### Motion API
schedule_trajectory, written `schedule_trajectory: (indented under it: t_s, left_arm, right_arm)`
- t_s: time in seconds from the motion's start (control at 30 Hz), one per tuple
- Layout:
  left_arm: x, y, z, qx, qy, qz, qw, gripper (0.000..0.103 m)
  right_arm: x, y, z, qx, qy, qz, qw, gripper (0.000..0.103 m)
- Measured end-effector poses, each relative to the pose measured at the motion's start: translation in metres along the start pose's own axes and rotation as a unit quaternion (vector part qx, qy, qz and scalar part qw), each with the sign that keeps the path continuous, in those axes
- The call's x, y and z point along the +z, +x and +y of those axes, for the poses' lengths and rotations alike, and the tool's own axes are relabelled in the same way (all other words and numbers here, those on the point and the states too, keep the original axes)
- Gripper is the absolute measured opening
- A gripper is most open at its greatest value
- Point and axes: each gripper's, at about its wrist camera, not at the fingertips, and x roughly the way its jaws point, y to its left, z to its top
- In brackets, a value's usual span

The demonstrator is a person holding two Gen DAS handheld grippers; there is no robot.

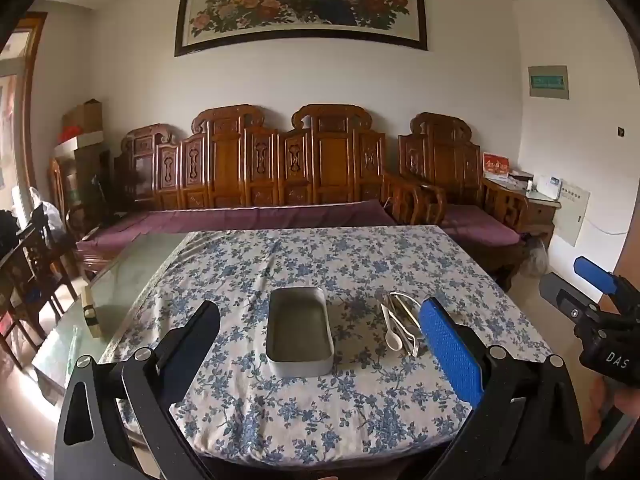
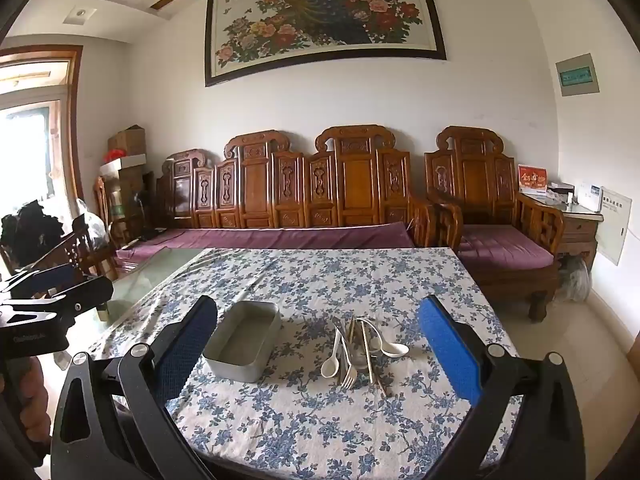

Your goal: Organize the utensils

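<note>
Hovering above the table (image 2: 400, 280), both grippers, left (image 1: 320, 340) and right (image 2: 318, 344), gape empty. Utensils (image 2: 360, 350) lie heaped just beside the empty tin (image 2: 240, 346). Recommend lifting the topmost spoon (image 2: 394, 349) singly.

From my left camera, the blue pad (image 1: 450, 354) covered part of the utensils (image 1: 400, 326). I couldn't count the piled pieces. The painting (image 1: 300, 0) ran past the top edge.
</note>
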Motion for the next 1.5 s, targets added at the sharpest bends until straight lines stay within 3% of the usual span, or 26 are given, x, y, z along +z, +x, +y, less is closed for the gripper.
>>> schedule_trajectory:
  t_s: [1.5]
  left_arm:
    - [0.0071,-0.0086,-0.0043,-0.011,0.003,-0.009,0.9999,0.097]
  right_arm:
    - [0.0009,-0.0021,-0.0001,0.000,0.001,-0.003,1.000,0.101]
